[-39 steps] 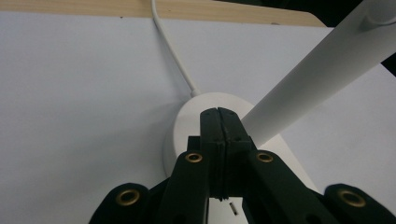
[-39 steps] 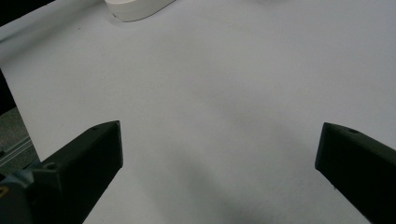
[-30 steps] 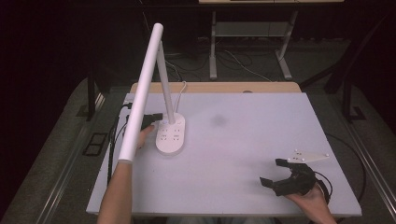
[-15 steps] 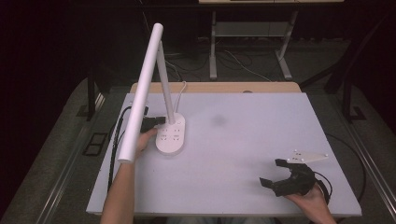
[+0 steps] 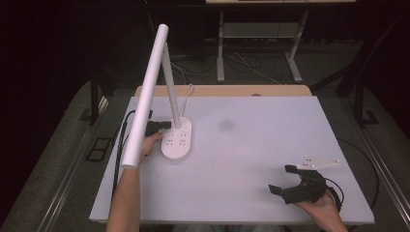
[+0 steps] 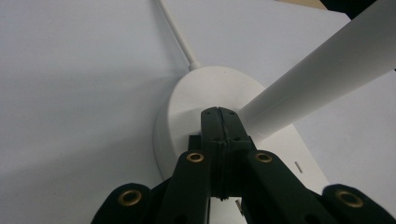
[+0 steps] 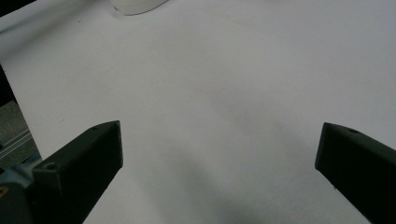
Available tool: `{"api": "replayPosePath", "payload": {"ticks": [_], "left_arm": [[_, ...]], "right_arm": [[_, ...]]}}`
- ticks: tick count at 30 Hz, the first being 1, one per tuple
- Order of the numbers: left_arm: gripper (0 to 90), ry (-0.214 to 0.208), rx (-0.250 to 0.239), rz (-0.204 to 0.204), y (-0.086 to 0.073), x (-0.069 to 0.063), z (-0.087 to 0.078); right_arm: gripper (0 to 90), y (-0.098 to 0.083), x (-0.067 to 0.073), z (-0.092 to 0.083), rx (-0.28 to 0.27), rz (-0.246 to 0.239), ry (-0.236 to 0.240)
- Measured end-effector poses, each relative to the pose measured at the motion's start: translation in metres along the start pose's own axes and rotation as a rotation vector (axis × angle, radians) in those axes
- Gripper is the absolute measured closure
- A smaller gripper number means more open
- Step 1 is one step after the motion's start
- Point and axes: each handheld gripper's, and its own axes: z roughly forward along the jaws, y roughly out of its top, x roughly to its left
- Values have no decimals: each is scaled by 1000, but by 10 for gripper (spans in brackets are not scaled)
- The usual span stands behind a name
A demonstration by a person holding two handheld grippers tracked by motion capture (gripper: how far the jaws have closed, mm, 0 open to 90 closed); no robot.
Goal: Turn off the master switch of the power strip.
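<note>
I see left gripper [image 6: 218, 112] jaws pressed together, tips on the lamp base [image 5: 177, 141]; right gripper [image 5: 289, 179] low, level, jaws wide, nothing between.

A white lamp [image 5: 176, 140] is seen at the black left gripper [image 6: 219, 116]. A white table [image 5: 251, 145] lies under the black right gripper [image 5: 286, 181].
</note>
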Motion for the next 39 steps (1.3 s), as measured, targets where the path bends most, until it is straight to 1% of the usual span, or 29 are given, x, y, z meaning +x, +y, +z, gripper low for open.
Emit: {"api": "replayPosePath", "payload": {"ticks": [2, 4, 5, 8, 10, 11, 14, 16, 19, 21, 22, 23, 25, 26, 27, 29, 33, 39], "left_arm": [[900, 6, 3, 3, 0, -1, 0], [900, 4, 1, -2, 0, -1, 0], [900, 2, 2, 10, 0, -1, 0], [900, 1, 3, 7, -1, 0, 0], [900, -6, 2, -13, -1, 1, 1], [900, -6, 2, -13, -1, 1, 1], [900, -16, -5, -35, -1, 2, 1], [900, -6, -1, -15, -1, 1, 1], [900, -8, -2, -17, -1, 1, 1], [900, -6, -7, -27, -2, 1, 0], [900, -37, -33, -70, -3, 4, -1], [900, -26, -41, -89, -3, 6, -3], [900, 3, -44, -91, -3, 8, -6], [900, 3, -44, -91, -3, 8, -6], [900, 10, -38, -76, -4, 9, -7], [900, 1, -58, -71, -6, 9, -10], [900, -8, -106, -88, -9, 12, -17], [898, -13, -134, -80, -7, 10, -25]], "right_arm": [[1, 0, 0, 0, 0, 0, -1], [1, 0, 0, -1, 0, -2, -2], [1, -1, 0, -1, -2, -1, -3], [1, -1, 0, -2, -5, 0, -4], [1, -1, -1, -2, -5, -1, -5], [1, -1, -1, -2, -6, -3, -4], [1, -1, 0, -2, -4, -2, -5], [1, -1, -1, -3, -4, -3, -6], [1, -1, -1, -2, -2, 0, -6], [1, -1, -1, -2, -1, 1, -7], [1, -1, 0, -2, -3, 1, -7], [1, -1, 0, -2, -3, 3, -7], [1, -1, -1, -2, -2, -1, -5], [1, -1, -2, -3, -3, -1, -5], [1, -1, -2, -3, -3, -1, -5], [1, -2, -3, -3, -3, 5, -5], [1, -2, -3, -2, -2, 2, -5], [1, -2, -2, -2, 2, 2, -4]]}}
